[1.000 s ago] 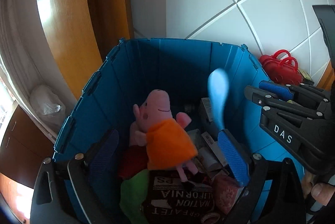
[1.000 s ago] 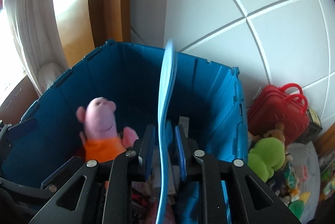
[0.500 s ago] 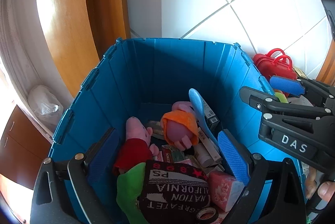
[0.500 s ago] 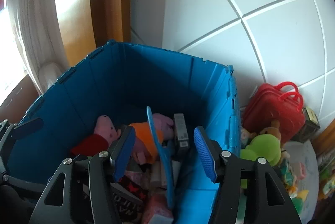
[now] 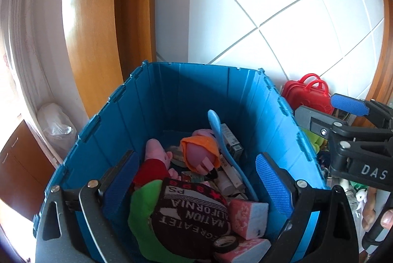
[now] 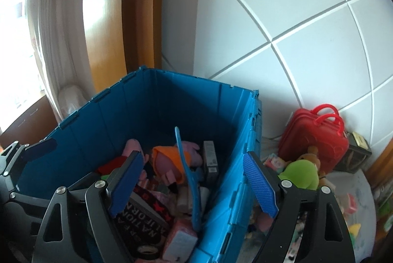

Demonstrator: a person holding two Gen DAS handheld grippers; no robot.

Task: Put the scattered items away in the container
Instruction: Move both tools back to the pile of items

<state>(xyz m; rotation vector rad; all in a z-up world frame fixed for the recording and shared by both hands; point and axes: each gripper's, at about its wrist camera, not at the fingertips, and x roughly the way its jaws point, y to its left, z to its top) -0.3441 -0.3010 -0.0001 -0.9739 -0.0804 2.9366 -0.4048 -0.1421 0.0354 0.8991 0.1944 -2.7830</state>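
Note:
A blue crate [image 5: 172,95] [image 6: 172,100] stands against the wall, filled with toys. A pig plush in an orange dress [image 5: 200,154] [image 6: 169,159] lies upside down in it, next to a pig plush in red [image 5: 153,164]. A long light-blue flat piece [image 5: 222,142] [image 6: 189,179] leans among the items by the crate's right wall. My left gripper [image 5: 196,184] is open and empty above the crate's near side. My right gripper [image 6: 194,186] is open and empty over the crate's right wall; it also shows in the left wrist view [image 5: 343,115].
In the crate lie a dark printed cloth [image 5: 191,213], pink boxes [image 5: 248,216], a tape roll [image 5: 224,243] and small cartons. Right of the crate on the floor are a red toy case [image 6: 314,137], a green plush [image 6: 301,174] and several small toys. A wooden door frame [image 5: 93,36] stands left.
Both grippers opened. The orange-dressed pig plush and the light-blue piece dropped into the crate and settled there. Both grippers have drawn back a little from the crate.

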